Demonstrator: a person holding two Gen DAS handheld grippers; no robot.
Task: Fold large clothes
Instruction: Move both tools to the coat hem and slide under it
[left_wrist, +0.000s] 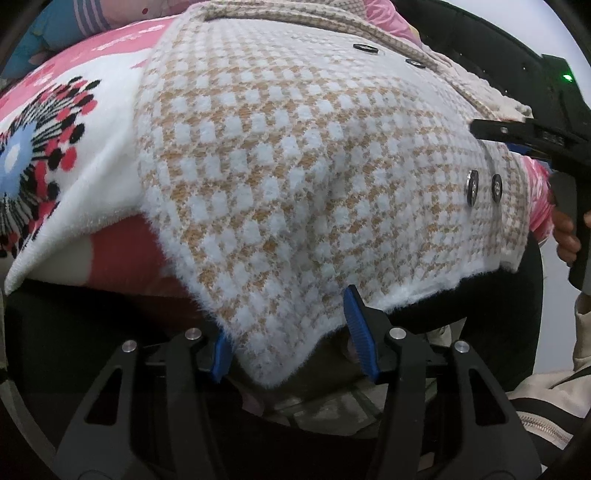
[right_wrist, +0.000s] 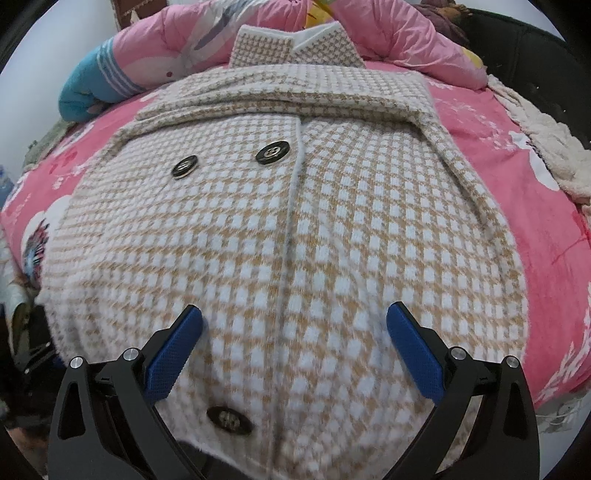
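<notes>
1. We hold the left gripper (left_wrist: 291, 332) at the near edge of the bed, its blue pads (left_wrist: 357, 328) set apart. A corner of the coat's hem lies between them; the pads do not press on it.
2. We hold the right gripper (right_wrist: 295, 347) above the near hem of the coat, its blue pads (right_wrist: 173, 350) spread wide, with nothing between them but the cloth below.
3. The coat (right_wrist: 288, 229), a fuzzy tan-and-white houndstooth knit, lies flat and front side up on the bed. Its hem reaches the near edge and overhangs it at the left-hand corner.
4. One dark button (right_wrist: 229, 420) sits close to the hem, between the right gripper's fingers in the right wrist view.
5. Two more dark buttons (right_wrist: 272, 151) sit further up, just left of the front seam.
6. A sleeve (right_wrist: 288, 98) lies folded across the chest, running from side to side.
7. The collar (right_wrist: 295, 46) lies at the far end, its two points turned outward.
8. The pink blanket (right_wrist: 480, 122) with white prints covers the bed under the coat and shows on both sides.
9. A pink quilt (right_wrist: 406, 40) is bunched along the far edge of the bed.
10. A blue striped item (right_wrist: 92, 88) lies at the far left corner, touching the quilt.
</notes>
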